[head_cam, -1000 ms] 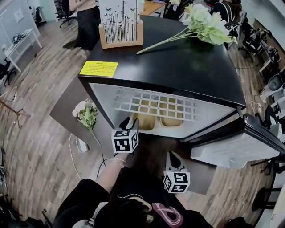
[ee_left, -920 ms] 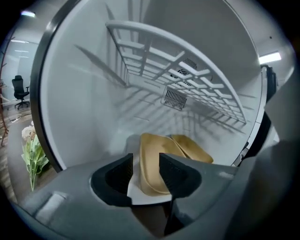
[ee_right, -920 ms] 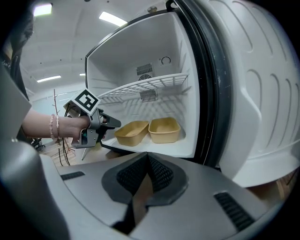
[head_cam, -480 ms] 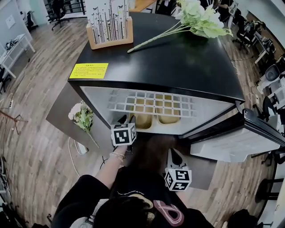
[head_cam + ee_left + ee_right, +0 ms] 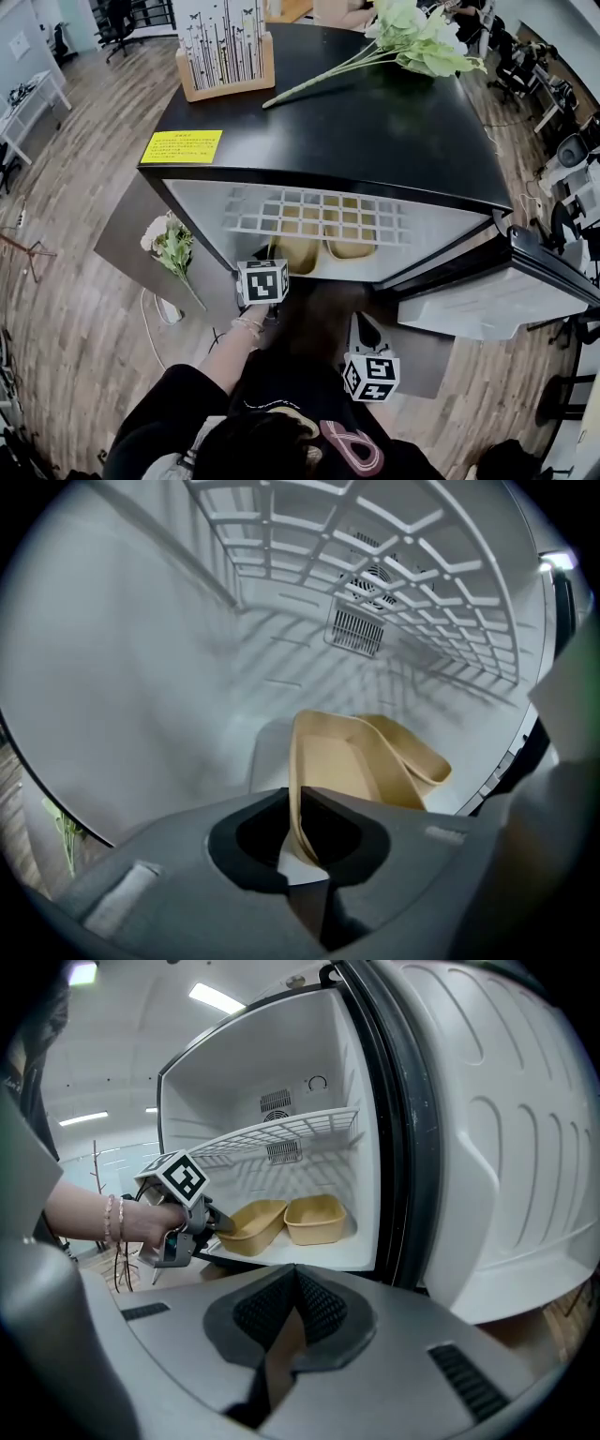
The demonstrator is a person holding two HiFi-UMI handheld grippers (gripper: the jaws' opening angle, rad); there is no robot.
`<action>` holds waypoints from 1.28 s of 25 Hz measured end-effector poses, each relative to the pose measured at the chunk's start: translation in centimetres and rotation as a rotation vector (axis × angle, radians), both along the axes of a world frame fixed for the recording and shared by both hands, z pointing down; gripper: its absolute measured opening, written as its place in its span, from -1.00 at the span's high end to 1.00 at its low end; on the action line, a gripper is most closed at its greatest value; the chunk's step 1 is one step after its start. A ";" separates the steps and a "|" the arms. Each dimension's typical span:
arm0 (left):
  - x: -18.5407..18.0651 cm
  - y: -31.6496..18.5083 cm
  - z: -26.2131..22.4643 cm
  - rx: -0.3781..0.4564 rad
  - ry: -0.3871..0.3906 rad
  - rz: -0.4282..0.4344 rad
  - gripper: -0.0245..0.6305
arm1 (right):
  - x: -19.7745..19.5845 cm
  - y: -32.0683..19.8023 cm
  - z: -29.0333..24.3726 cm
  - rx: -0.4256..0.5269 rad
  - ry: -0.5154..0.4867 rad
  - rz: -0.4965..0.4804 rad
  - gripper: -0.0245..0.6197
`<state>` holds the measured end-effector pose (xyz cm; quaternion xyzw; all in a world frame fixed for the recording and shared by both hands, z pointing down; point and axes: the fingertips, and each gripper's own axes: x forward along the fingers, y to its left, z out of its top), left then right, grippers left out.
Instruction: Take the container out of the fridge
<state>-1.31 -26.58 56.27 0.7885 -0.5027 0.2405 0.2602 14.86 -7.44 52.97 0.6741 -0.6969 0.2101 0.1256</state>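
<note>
Plastic, tan and matte, makes up the container [image 5: 342, 771], a shallow oblong tub with rounded corners and a thin, out-turned rim. The left gripper [image 5: 296, 808] has just been closing its dark jaws. They now pinch the tub's near end wall, one pad inside and one outside. Ahead of this gripper the tub rests on the smooth white floor of the fridge [image 5: 122, 667], beneath a white wire-grid shelf [image 5: 375, 555]. A matching second tub [image 5: 315, 1218] lies just to its right. The right gripper [image 5: 295, 1283] hangs outside the fridge, its cross-hatched jaws pressed together with nothing between them, next to the moulded white door [image 5: 506, 1147].
</note>
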 end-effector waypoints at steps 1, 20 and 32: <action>0.0 0.1 0.1 -0.001 -0.001 -0.006 0.80 | 0.1 0.1 0.0 -0.001 0.000 0.002 0.90; -2.1 3.5 -1.9 0.038 0.075 -0.047 0.86 | -0.9 0.8 0.5 -0.012 -0.016 -0.033 0.90; -3.8 8.9 -2.2 0.039 0.094 -0.057 0.86 | -1.7 2.6 1.3 -0.037 -0.037 -0.088 0.90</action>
